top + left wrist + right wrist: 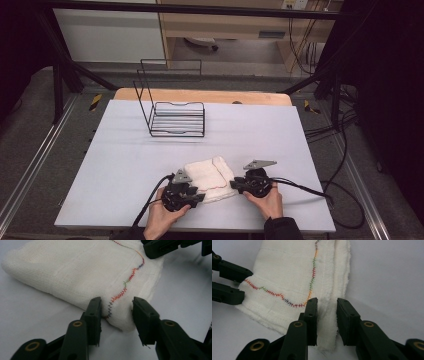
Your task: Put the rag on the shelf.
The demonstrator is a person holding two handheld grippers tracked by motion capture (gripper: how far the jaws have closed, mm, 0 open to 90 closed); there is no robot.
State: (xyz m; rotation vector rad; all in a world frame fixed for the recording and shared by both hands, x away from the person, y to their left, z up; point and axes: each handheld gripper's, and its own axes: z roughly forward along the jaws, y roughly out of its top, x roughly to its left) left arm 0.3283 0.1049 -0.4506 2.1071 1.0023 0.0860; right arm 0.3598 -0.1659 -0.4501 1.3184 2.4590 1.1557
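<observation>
Broadly, a pale blue table (125, 165) carries everything, and places are given from the folded white cloth (210, 178), which lies at the table's near edge, about midway across. Well beyond the cloth, toward the far edge and slightly left, stands a black wire rack (176, 117), upright, with a tall wire frame rising behind it. Cloth: woven, gauze-like, folded into a thick pad, edged with multicoloured zigzag stitching (125, 285) that wanders across its top layer.

Left gripper (199, 196) sits at the cloth's near-left corner, a hand (161, 220) behind it. In the left gripper view its jaws straddle that corner (117, 312); both pads touch the fabric, which bunches between them, so it is clamped on the cloth.

Right gripper (235, 184) sits at the cloth's right side, with its hand (270, 202) behind. In the right gripper view a folded edge (327, 322) of the cloth stands between the jaws, pressed by both pads: gripping the cloth too.

Black cables trail from each gripper away from the cloth, toward the table's near corners.
</observation>
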